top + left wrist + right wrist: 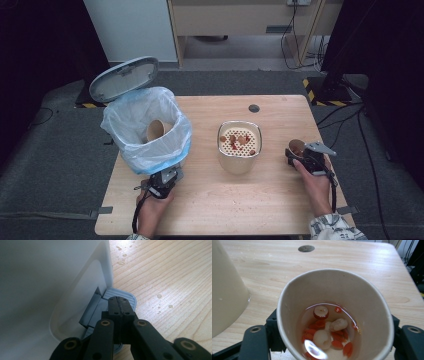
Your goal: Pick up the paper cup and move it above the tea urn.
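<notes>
Black jaws of the left gripper (119, 306) are pressed together with nothing between them, their tips resting on the grey ribbed pedal (120, 294) at the foot of the white bin (50, 285). From the high view, that bin (150, 155) is seen at the table's left edge, lined with a pale blue bag, its lid (124, 78) raised and a paper cup (157, 130) lying inside.

The right gripper (300, 154) is clamped on a second paper cup (332, 315), held upright near the right edge of the wooden table (240, 200). Liquid with red berries and pale round fruit pieces is seen inside it. Between the two grippers stands a cream container (239, 147) topped with a perforated strainer carrying similar pieces.
</notes>
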`<state>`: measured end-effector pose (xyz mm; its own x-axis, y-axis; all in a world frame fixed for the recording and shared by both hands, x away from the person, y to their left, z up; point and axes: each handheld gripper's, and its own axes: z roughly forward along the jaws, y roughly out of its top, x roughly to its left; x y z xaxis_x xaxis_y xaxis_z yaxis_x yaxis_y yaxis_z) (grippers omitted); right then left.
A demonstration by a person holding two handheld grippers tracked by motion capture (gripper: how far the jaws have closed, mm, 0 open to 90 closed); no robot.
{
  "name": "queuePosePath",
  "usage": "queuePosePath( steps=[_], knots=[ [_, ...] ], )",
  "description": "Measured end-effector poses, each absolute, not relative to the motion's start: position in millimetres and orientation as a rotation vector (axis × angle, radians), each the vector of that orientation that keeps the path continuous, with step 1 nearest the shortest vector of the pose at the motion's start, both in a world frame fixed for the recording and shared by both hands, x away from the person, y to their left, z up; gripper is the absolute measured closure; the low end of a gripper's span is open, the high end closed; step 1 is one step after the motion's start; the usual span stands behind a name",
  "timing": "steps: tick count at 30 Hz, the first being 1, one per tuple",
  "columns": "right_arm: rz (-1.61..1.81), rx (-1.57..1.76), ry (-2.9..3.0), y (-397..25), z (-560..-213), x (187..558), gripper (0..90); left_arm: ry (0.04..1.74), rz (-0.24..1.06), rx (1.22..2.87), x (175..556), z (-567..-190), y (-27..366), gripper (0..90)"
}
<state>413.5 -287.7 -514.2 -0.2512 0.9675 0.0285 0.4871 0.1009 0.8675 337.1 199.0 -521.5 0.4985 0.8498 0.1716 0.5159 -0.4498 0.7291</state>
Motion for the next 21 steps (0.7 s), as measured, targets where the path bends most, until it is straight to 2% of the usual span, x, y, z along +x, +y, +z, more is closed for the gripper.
queuePosePath(
  steps=[21],
  knots=[
    [1.083, 1.215, 1.944, -274, -472, 417, 35.1, 1.114, 0.715, 2.132, 337, -522, 199, 89.1]
  ],
)
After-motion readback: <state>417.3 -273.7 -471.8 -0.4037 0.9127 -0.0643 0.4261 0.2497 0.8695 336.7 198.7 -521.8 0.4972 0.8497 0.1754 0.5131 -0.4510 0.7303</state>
